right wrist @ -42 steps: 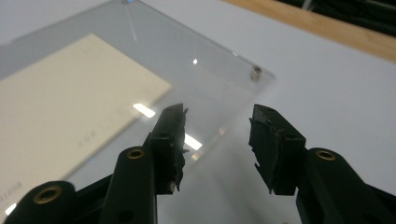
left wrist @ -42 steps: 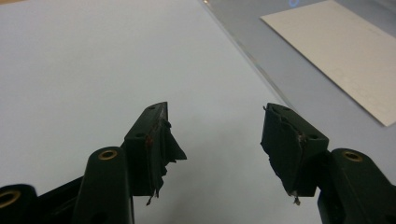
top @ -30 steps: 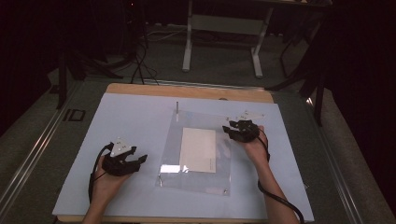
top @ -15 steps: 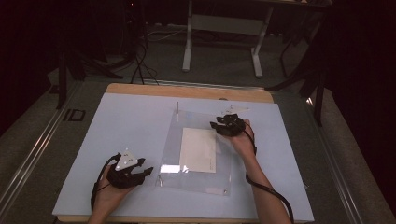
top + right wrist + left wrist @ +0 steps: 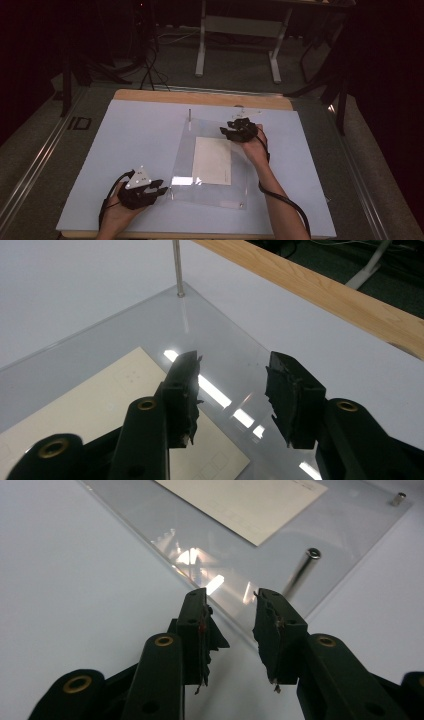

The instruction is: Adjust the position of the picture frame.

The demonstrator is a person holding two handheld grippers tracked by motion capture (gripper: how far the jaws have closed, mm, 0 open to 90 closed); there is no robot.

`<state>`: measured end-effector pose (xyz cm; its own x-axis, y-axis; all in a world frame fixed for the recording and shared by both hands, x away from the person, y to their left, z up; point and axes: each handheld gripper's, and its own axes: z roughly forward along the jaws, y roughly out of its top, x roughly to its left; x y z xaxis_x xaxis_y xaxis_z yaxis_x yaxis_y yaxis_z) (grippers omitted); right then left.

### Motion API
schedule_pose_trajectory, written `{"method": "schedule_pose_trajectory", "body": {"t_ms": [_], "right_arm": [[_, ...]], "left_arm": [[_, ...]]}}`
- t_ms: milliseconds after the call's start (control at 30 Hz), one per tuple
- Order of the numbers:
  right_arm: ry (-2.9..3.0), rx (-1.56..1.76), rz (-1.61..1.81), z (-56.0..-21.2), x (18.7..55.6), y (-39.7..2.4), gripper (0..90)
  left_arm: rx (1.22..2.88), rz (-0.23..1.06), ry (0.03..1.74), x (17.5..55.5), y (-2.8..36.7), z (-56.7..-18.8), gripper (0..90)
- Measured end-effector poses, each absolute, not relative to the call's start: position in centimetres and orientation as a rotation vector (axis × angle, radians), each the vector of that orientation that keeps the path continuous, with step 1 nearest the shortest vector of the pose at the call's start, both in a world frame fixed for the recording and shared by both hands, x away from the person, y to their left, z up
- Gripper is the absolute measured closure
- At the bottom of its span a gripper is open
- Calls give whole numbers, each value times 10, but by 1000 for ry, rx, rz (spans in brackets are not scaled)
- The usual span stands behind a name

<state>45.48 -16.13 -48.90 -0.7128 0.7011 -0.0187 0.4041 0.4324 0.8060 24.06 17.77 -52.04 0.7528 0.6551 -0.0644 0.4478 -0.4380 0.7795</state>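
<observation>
The left gripper [image 5: 161,190] sits at the near left corner of a clear plastic sheet [image 5: 212,192], its jaws partly spread and just now closing, with the sheet's edge and a short metal post [image 5: 300,573] ahead of them; nothing is pinched yet. The right gripper [image 5: 229,131] hangs over the far right part of the sheet, jaws spread and just now widening, holding nothing.

The sheet lies flat on the desk [image 5: 125,135] with a cream paper [image 5: 213,160] under or on it, which of the two cannot be told. A thin upright pin [image 5: 189,116] stands at the far left corner. The work looks barely begun: neither corner is gripped, so grasping and lifting remain.

Bare desk lies all around the sheet, and the wooden back edge [image 5: 320,287] is near the right gripper.
</observation>
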Motion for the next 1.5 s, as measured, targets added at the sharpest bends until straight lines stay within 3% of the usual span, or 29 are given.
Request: {"method": "schedule_pose_trajectory", "body": {"t_ms": [267, 700, 1500], "right_arm": [[2334, 957, 1176, -490, 457, -160, 547], [2354, 895, 1201, -488, 460, -135, 558], [2380, 886, 1285, -490, 500, -84, 636]], "left_arm": [[2159, 307, 759, 233, 163, -524, 656], [2123, 365, 732, 239, 146, -532, 823], [2087, 379, 750, 236, 146, -534, 842]]}}
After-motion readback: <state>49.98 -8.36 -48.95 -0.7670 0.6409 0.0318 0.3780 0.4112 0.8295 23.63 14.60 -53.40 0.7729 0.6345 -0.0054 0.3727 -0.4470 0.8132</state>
